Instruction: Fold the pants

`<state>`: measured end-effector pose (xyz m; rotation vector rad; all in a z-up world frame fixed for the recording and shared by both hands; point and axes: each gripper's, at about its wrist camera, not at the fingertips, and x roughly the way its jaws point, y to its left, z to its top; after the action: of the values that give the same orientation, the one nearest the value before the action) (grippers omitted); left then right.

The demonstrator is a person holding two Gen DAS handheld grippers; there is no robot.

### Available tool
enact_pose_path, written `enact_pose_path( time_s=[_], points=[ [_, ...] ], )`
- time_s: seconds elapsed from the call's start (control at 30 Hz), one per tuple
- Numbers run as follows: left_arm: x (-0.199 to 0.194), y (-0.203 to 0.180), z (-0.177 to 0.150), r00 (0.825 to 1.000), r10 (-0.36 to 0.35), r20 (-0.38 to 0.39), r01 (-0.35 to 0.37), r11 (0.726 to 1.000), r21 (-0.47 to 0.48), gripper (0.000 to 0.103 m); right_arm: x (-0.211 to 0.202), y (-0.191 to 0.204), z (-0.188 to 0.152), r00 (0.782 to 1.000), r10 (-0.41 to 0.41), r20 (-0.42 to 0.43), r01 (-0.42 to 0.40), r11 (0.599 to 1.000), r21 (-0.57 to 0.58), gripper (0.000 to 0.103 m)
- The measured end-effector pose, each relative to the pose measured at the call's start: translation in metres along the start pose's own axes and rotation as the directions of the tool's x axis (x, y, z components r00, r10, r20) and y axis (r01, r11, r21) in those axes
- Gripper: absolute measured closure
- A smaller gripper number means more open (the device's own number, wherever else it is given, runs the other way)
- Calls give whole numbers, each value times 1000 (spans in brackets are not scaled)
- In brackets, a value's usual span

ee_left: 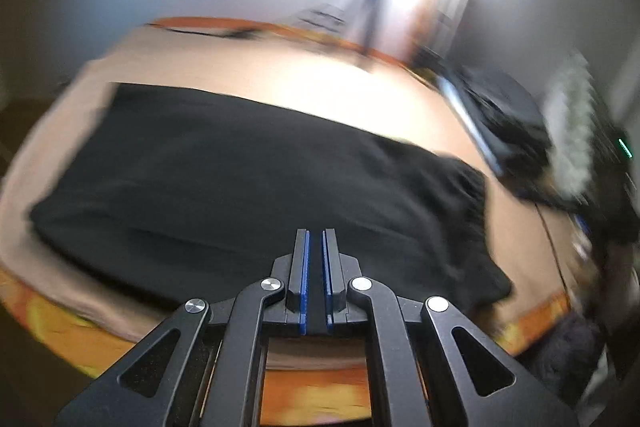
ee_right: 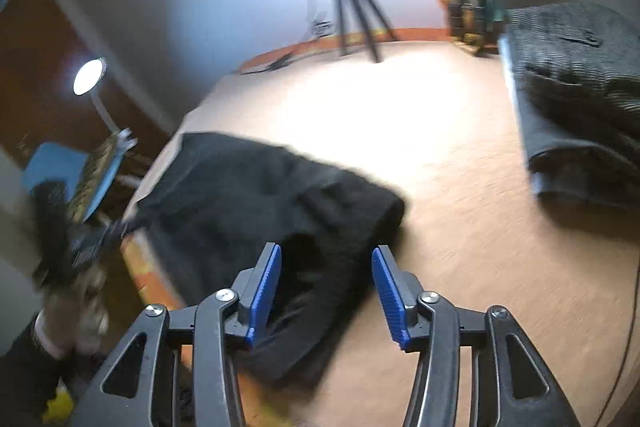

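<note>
Both grippers above the folded black pants (ee_left: 256,183)

Our left gripper (ee_left: 316,239) has its jaws together, empty; our right gripper (ee_right: 326,255) has them apart, gripping nothing. Pants lie near the tan bed cover's (ee_right: 400,131) edge, open cover beyond

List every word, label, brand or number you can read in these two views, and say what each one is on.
None can be read.
Dark object at the left edge of the right wrist view: pale marks that may be lettering, too blurred to read.
Black pants, tan bed cover, folded grey cloth: no text visible.
</note>
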<state>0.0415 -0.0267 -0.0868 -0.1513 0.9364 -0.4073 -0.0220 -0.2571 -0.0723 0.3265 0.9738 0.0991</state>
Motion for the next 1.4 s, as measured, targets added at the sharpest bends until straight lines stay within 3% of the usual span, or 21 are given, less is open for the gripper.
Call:
enact_pose_path(
  time_s=[0.07,0.23,0.47,0.7,0.83,1.0,1.13,1.23,1.27,1.33,1.4],
  points=[
    [13,-28,-7,996,-74,-43,76,996,42,98,12,-10,8,1000,-4,-12,4,1000,31,44],
    [39,-83,-24,981,-151,-121,168,975,148,98,45,-39,23,999,33,-40,-27,989,144,44],
    [71,-122,-46,958,-199,-206,239,952,190,98,64,-57,24,997,68,-39,-59,978,202,43],
    [74,-131,-49,964,-191,-187,232,946,228,98,72,-53,24,995,89,-34,-81,979,186,43],
    [69,-139,-55,971,-164,-173,207,940,271,98,79,-48,29,994,106,-40,-98,982,163,70],
    [70,-139,-57,972,-158,-172,201,941,272,98,65,-40,32,996,86,17,-88,987,135,78],
    [70,-138,-55,970,-164,-179,208,942,264,98,70,-39,30,1000,13,-3,-13,995,102,79],
    [66,-135,-52,970,-173,-173,215,939,267,97,71,-44,30,999,37,-7,-35,991,129,77],
    [63,-133,-51,970,-174,-170,215,941,263,90,70,-44,30,999,45,-7,-44,991,129,76],
    [57,-127,-49,972,-172,-163,209,945,250,81,64,-42,33,999,45,0,-45,993,107,70],
    [48,-117,-44,973,-173,-150,204,952,229,81,59,-34,36,1000,8,9,-8,998,59,61]
  ],
)
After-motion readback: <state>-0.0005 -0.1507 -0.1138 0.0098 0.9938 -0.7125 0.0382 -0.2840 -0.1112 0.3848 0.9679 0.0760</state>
